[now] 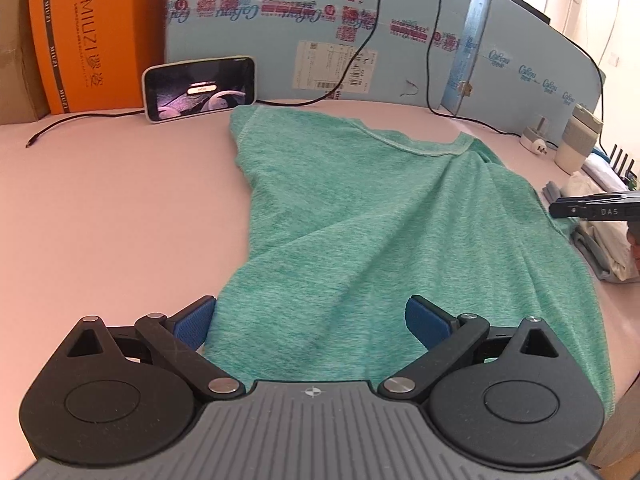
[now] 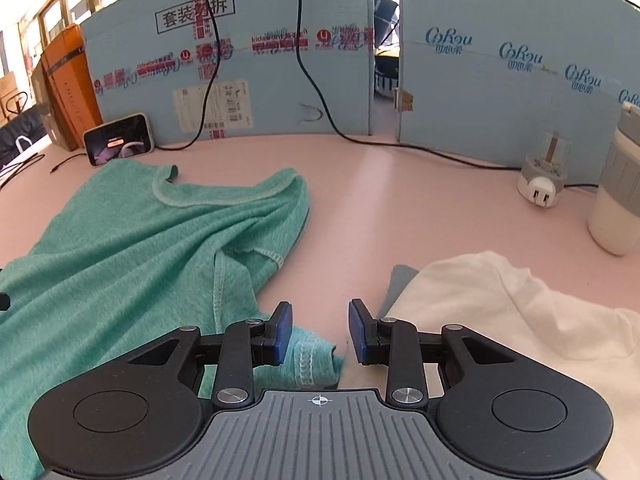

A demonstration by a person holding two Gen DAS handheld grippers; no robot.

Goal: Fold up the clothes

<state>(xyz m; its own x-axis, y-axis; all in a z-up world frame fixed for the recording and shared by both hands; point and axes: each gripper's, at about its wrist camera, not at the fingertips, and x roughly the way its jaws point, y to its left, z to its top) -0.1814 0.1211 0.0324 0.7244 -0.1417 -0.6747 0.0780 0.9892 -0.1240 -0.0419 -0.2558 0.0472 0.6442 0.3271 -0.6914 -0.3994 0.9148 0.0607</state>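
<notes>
Jaws gape; only right wrist shows white garment (image 2: 520,312).

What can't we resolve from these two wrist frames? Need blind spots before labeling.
- Green shirt: near hem hidden under the left gripper body, left wrist view.
- Same shirt's left side: cut off by the frame edge, right wrist view.
- White garment: runs off the right edge; right gripper body covers its near part.
- Phone screen: too small and blurred to read.
</notes>
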